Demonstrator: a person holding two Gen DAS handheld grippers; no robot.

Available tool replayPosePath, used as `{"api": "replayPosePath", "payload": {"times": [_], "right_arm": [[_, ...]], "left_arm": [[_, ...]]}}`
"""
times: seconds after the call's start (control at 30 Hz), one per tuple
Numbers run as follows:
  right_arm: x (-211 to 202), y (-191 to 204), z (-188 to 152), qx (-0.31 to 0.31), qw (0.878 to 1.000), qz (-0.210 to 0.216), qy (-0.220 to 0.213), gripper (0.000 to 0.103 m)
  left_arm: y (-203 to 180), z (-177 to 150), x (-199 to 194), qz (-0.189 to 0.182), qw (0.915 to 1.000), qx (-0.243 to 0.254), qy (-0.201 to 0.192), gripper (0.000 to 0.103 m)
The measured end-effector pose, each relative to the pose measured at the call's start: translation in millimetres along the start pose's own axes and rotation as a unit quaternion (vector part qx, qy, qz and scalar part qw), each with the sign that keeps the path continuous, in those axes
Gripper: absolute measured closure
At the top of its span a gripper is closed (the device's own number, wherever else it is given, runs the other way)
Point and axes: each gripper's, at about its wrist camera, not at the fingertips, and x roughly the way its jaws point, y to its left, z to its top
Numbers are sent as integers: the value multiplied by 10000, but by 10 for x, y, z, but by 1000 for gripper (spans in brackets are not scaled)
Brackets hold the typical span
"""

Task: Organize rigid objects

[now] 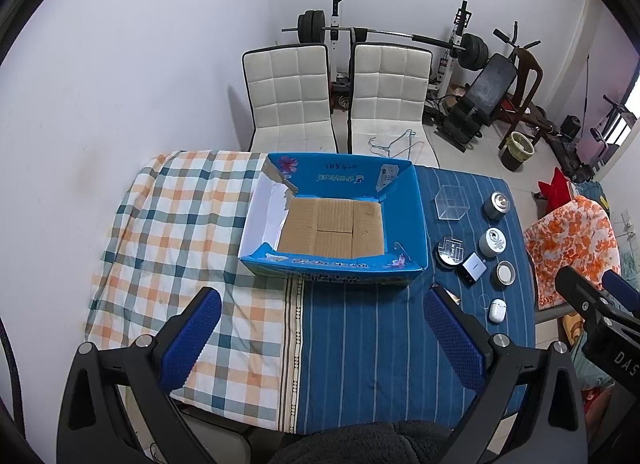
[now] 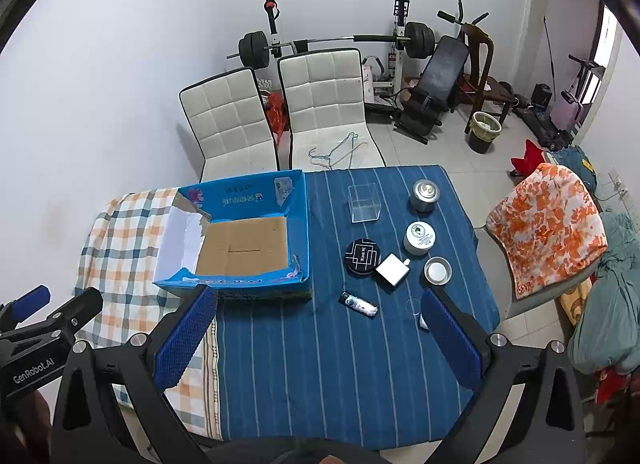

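An open blue cardboard box [image 1: 404, 220] [image 2: 298, 216] with a bare brown floor stands mid-table. Right of it, on the blue striped cloth, lie a clear cube [image 2: 363, 203], a silver tin [image 2: 425, 195], a white round tin [image 2: 419, 238], a black round case [image 2: 363, 256], a white charger [image 2: 393, 269], a small silver-lidded jar [image 2: 437, 270], a black-and-white stick [image 2: 358, 304] and a white earbud case [image 1: 497, 310]. My left gripper [image 1: 320, 314] hovers open over the near cloth. My right gripper [image 2: 318, 310] is open above the stick, holding nothing.
Two white padded chairs [image 1: 308, 100] stand behind the table. A weight bench and barbell [image 2: 440, 72] fill the back right. A chair draped in orange-patterned cloth [image 2: 548, 224] sits right of the table. A checked cloth [image 1: 176, 224] covers the table's left half.
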Motion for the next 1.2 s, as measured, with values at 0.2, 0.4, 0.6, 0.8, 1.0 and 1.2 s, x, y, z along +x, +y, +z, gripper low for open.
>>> {"api": "replayPosePath", "payload": {"times": [0.2,0.4,0.6,0.8,1.0,1.2], "right_arm": [[62,-58,5,2,10000,-15,66,0],[190,-129,-8,38,9999,-40,163,0],[416,-500,73,418,9984,-267,288,0],[806,-1206,309,998,9928,-508,413,0],[1509,-1871,627,1330,9877,-507,652,0],[2726,-2543,1053,1651,9787,-138,1215,0]], "left_arm": [[5,46,93,45,9999,4,96,0],[-6,32,174,55,9998,-18,196,0],[-277,159,410,-213,9990,153,370,0],[-941,495,843,-708,9947,530,517,0],[-1690,930,1576,-1017,9895,662,789,0],[-2268,1376,2476,-1354,9809,390,1345,0]]}}
